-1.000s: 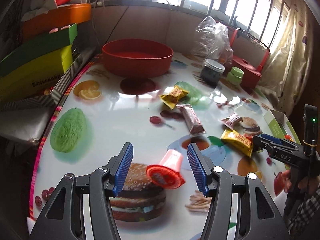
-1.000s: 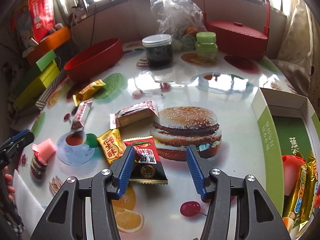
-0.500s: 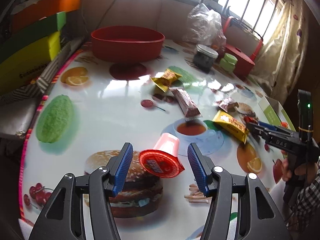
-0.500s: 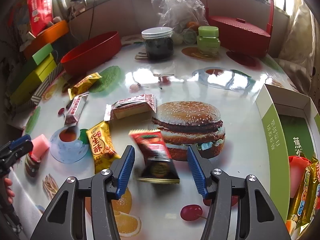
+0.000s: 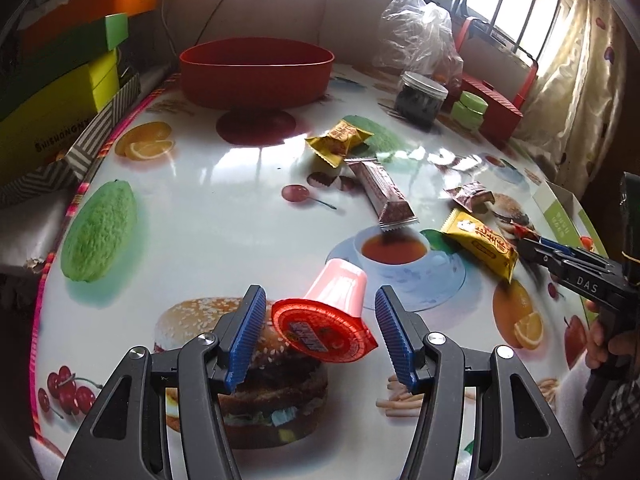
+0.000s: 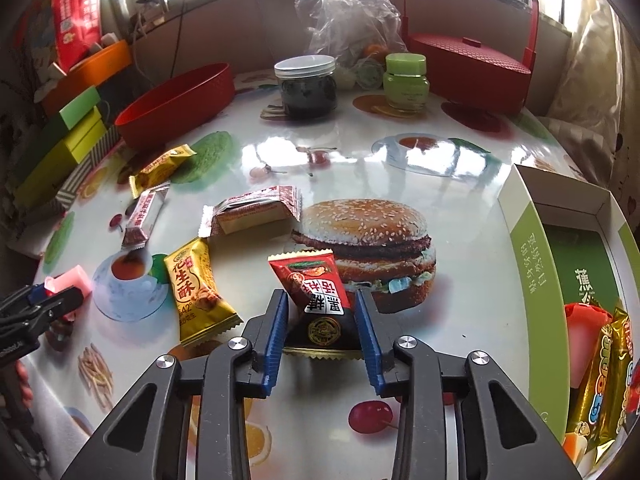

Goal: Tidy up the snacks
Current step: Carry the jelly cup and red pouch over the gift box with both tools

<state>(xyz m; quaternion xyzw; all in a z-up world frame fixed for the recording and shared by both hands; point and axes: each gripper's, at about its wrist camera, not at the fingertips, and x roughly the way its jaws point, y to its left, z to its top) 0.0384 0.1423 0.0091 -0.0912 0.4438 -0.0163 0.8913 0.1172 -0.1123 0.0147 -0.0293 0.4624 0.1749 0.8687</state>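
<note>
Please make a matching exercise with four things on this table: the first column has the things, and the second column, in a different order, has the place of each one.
Things
1. jelly cup
2. red and black packet
3. dark jar
4. brown bar

Places
A. beside the green jar
B. between the open left gripper jaws
C. between the closing right gripper jaws
D. one end over the printed teacup

Pairs: 1-B, 2-C, 3-A, 4-D
</note>
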